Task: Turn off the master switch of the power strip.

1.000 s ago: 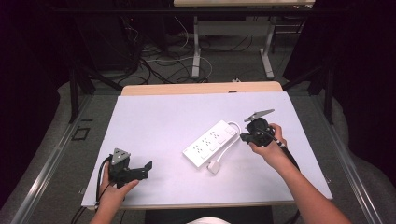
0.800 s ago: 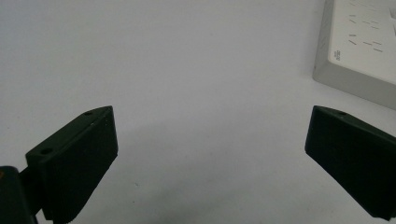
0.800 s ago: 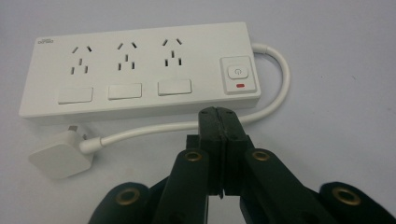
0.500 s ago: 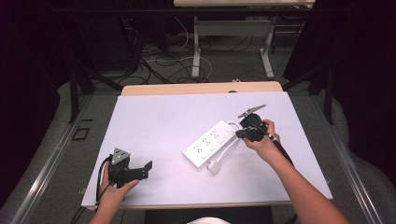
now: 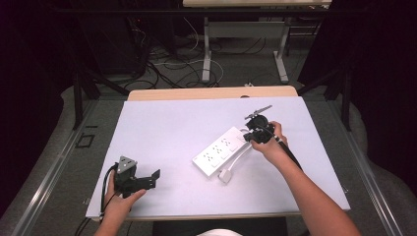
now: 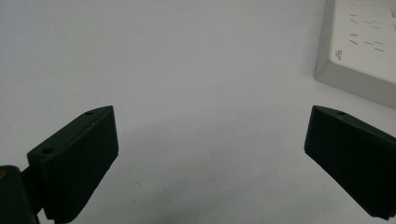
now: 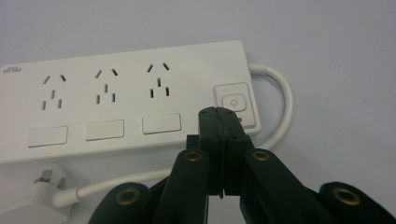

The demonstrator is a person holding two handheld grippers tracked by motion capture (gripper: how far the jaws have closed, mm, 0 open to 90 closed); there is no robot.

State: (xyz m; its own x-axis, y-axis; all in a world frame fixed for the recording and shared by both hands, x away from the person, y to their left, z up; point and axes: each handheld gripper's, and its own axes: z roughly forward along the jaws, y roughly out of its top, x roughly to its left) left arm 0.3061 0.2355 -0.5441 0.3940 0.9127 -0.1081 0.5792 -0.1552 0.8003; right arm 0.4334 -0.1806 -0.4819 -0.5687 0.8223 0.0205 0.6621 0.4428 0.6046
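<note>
Your right gripper (image 7: 223, 116), jaws pressed together empty, hovers at the power strip's (image 7: 126, 98) switch (image 7: 234, 103), not yet pressed.

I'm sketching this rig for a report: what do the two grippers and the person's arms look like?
Both grippers are black with two blocky jaws. The left gripper carries a grey three-cornered plate and trails a black cable. The right gripper has brass-coloured rivets on its linkage arms, seen in its own view. The forearms are bare, with no sleeves showing.
</note>
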